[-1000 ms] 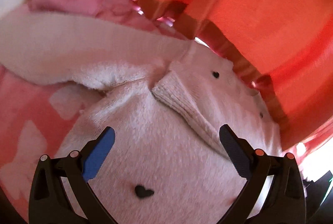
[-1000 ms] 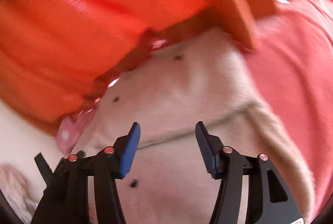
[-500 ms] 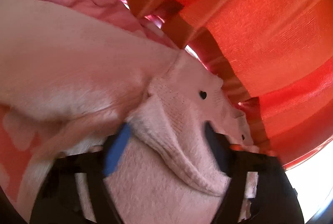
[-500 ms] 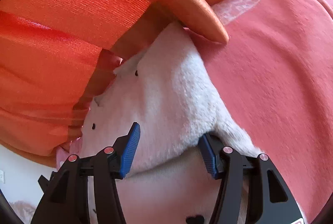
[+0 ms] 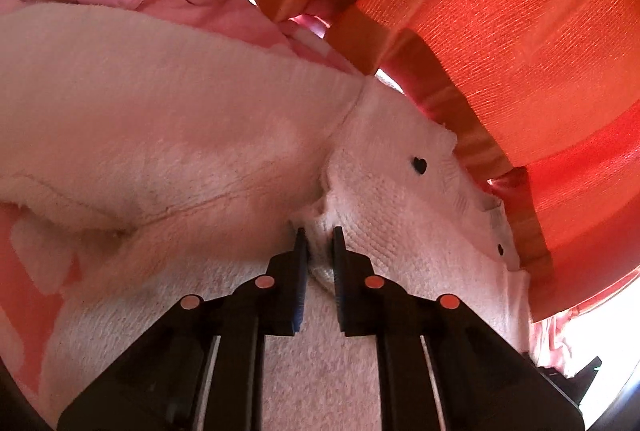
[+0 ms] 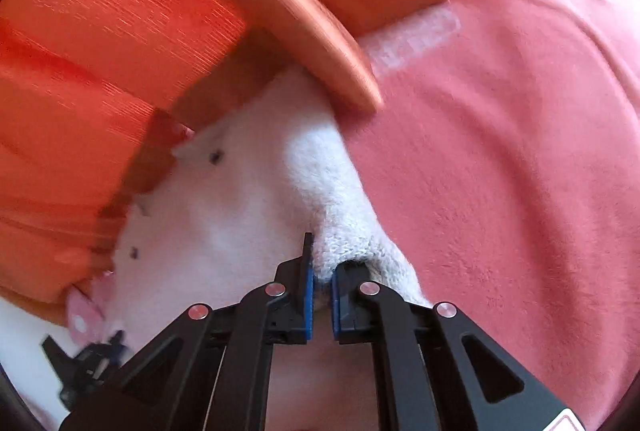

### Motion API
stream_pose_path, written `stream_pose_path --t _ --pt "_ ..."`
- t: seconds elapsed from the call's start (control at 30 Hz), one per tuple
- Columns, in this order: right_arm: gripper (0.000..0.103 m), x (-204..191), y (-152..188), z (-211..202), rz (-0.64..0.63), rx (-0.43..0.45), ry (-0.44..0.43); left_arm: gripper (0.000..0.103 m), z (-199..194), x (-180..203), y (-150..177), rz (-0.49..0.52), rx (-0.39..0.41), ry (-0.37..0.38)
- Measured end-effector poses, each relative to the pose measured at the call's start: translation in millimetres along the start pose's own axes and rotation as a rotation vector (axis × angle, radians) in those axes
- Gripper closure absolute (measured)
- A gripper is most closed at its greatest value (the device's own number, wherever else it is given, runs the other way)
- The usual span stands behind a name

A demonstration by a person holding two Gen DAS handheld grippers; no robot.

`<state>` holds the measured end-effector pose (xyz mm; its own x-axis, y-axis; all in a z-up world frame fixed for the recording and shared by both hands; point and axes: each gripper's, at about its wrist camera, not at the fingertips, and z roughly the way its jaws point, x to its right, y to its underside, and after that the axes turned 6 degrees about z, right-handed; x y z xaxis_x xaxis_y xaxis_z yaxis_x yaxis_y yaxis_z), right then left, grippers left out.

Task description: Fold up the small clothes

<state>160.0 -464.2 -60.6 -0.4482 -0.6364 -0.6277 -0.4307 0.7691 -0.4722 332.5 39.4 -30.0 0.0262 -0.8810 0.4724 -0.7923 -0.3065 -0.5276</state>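
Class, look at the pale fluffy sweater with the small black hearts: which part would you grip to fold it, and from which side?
Grip the sweater at its ribbed knit edges, coming from the near side, angled down. There the fabric bunches into ridges thin enough to pinch. Each hand-held gripper, left and right, is already shut on such a ridge.

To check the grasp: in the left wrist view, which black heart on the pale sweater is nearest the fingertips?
The larger heart above the left hand-held gripper; the other sits farther right by the edge.

No words, brand names or numbers can be read anywhere; the only marks are small black hearts (image 5: pixel 419 164) on the pale fluffy sweater (image 5: pixel 400 215).
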Motion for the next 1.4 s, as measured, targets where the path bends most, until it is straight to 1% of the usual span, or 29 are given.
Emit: stream_pose_path --t 0.03,0.07,0.1,0.2,0.3,0.37,0.4,0.47,0.5,0.57,0.63,0.67,0.7,0.73,0.77,0.8,0.83,0.87,0.93,1.0,1.03,1.07,1.1,1.13,1.17,1.23,1.3,1.37,1.4 --pt "0.097 -9.2 -0.3 -7.6 -0.045 0.025 0.019 0.092 -0.4 -1.1 0.4 0.0 0.0 0.001" --pt "0.097 -17.3 1.6 -11.4 -0.092 0.037 0.066 0.092 0.7 -1.1 1.0 0.004 -0.002 -0.004" --pt "0.097 -20.0 3.7 -12.4 -0.109 0.038 0.098 0.092 1.5 -0.9 1.8 0.008 -0.002 -0.008" --pt "0.096 -23.7 11.4 -11.0 -0.09 0.017 0.145 0.092 3.5 4.1 3.7 0.033 0.004 -0.034" --pt "0.093 -29.5 12.4 -23.6 -0.101 0.041 0.153 0.092 2.3 5.6 5.0 0.05 0.004 -0.055" --pt "0.091 -32.7 11.6 -32.4 -0.114 0.066 0.179 0.092 2.2 7.2 5.3 0.06 0.006 -0.067" --pt "0.088 -32.0 11.6 -43.5 -0.122 0.1 0.185 0.092 2.2 7.9 5.5 0.063 0.006 -0.072" --pt "0.085 -37.2 13.6 -55.7 -0.171 0.157 0.155 0.092 2.1 9.4 5.8 0.071 0.008 -0.081" --pt "0.085 -39.0 14.5 -53.6 -0.189 0.156 0.148 0.092 1.9 10.0 6.0 0.076 0.009 -0.086" --pt "0.085 -37.9 15.8 -30.8 -0.21 0.092 0.177 0.092 2.0 12.0 7.0 0.089 0.012 -0.096" --pt "0.086 -28.5 20.6 7.4 -0.21 -0.027 0.255 0.092 0.3 12.5 7.9 0.095 0.011 -0.099" --pt "0.098 -18.9 24.0 21.4 -0.19 -0.057 0.287 0.092 -1.7 11.7 7.4 0.086 0.007 -0.09" --pt "0.098 -19.7 25.1 16.5 -0.178 -0.027 0.285 0.091 -5.3 9.5 6.8 0.074 0.005 -0.079" --pt "0.097 -28.9 25.5 7.6 -0.184 -0.019 0.299 0.091 -10.2 6.9 5.8 0.059 0.008 -0.072" --pt "0.088 -37.8 27.0 -2.4 -0.188 0.001 0.264 0.091 -23.1 0.6 3.3 0.03 0.026 -0.081" --pt "0.085 -46.9 30.5 -13.9 -0.189 0.029 0.218 0.091 -33.9 -5.8 2.6 0.007 0.05 -0.091" --pt "0.085 -55.3 35.3 -23.3 -0.196 0.047 0.18 0.088 -47.1 -15.0 1.4 -0.023 0.079 -0.102" --pt "0.085 -66.0 44.0 -31.2 -0.218 0.047 0.146 0.083 -61.0 -29.0 -2.1 -0.065 0.095 -0.119" --pt "0.085 -78.8 57.8 -34.5 -0.252 0.027 0.107 0.061 -82.4 -59.9 -8.0 -0.156 0.117 -0.129" --pt "0.085 -90.0 71.5 -30.3 -0.288 -0.011 0.086 0.054 -108.5 -102.7 -12.3 -0.238 0.155 -0.161" --pt "0.085 -94.0 76.2 -27.1 -0.304 -0.026 0.08 0.052 -121.3 -129.1 -15.2 -0.265 0.171 -0.219" --pt "0.085 -98.9 81.6 -24.2 -0.324 -0.036 0.076 0.052 -128.1 -144.0 -16.9 -0.278 0.177 -0.257" --pt "0.085 -104.7 86.6 -23.4 -0.344 -0.045 0.073 0.052 -139.4 -169.9 -20.0 -0.303 0.189 -0.327" --pt "0.085 -106.8 90.1 -22.2 -0.353 -0.048 0.072 0.052 -148.5 -191.1 -22.4 -0.332 0.202 -0.375" --pt "0.085 -109.7 92.2 -20.9 -0.366 -0.052 0.07 0.052 -156.0 -209.3 -25.1 -0.356 0.215 -0.406" --pt "0.082 -110.0 93.6 -18.7 -0.375 -0.057 0.067 0.052 -166.5 -245.8 -33.8 -0.406 0.212 -0.455" --pt "0.078 -113.3 95.4 -18.7 -0.376 -0.061 0.072 0.051 -165.9 -270.6 -42.8 -0.445 0.199 -0.446" --pt "0.077 -114.7 96.7 -17.5 -0.375 -0.063 0.077 0.052 -161.0 -289.2 -47.3 -0.497 0.189 -0.405" --pt "0.077 -116.1 97.8 -16.8 -0.376 -0.063 0.079 0.053 -161.2 -292.8 -49.8 -0.52 0.209 -0.402"
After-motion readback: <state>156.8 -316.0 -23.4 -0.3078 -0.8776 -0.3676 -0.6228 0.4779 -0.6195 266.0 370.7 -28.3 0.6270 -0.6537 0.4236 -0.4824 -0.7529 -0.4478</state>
